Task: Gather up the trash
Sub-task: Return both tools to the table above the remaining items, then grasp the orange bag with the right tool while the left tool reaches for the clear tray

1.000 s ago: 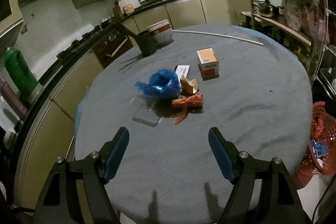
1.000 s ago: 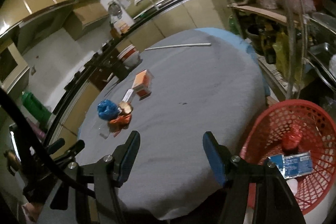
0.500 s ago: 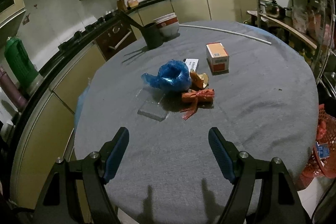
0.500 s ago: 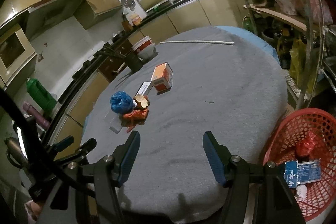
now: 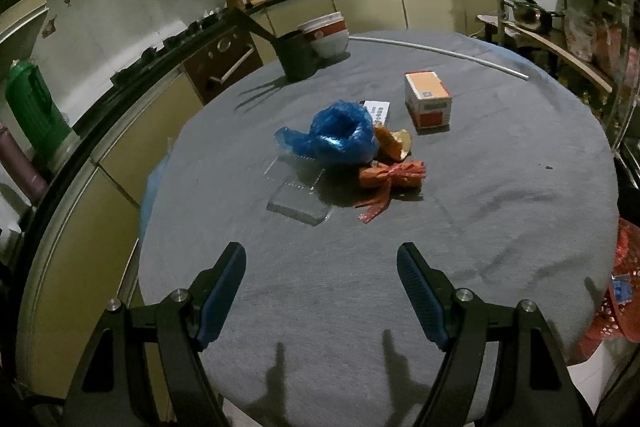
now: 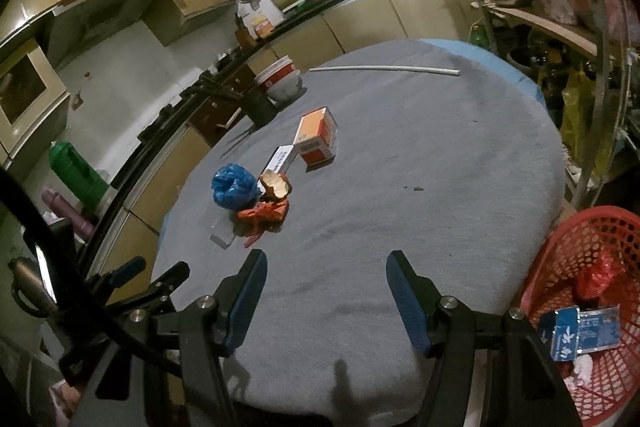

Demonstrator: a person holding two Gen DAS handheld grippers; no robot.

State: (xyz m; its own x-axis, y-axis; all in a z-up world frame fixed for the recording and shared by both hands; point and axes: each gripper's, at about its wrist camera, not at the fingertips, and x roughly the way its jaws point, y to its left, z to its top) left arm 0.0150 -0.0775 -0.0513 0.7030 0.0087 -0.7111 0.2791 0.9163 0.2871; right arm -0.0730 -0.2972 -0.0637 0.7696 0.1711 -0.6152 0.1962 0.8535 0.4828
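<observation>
On the round grey table point(image 5: 500, 227) lies a heap of trash: a crumpled blue plastic bag point(image 5: 340, 137), a bitten fruit piece point(image 5: 394, 143), an orange-red wrapper point(image 5: 394, 177), a clear plastic tray point(image 5: 298, 197), a white card point(image 5: 378, 109) and an orange-white box point(image 5: 428, 99). My left gripper point(image 5: 322, 275) is open and empty, short of the heap. My right gripper point(image 6: 324, 287) is open and empty over the table's near edge; the heap point(image 6: 256, 195) lies ahead to its left. A red basket point(image 6: 592, 291) with trash in it stands at the lower right.
A dark jug point(image 5: 298, 55) and stacked bowls point(image 5: 326, 33) stand at the table's far side, with a white rod point(image 5: 440, 51) near the far edge. Kitchen counters curve round behind. A metal shelf rack point(image 6: 560, 27) stands to the right, behind the basket.
Both grippers have moved forward and left over the table toward the heap, which looks larger and nearer now. The basket has slid toward the right edge of both views. Both stay open.
</observation>
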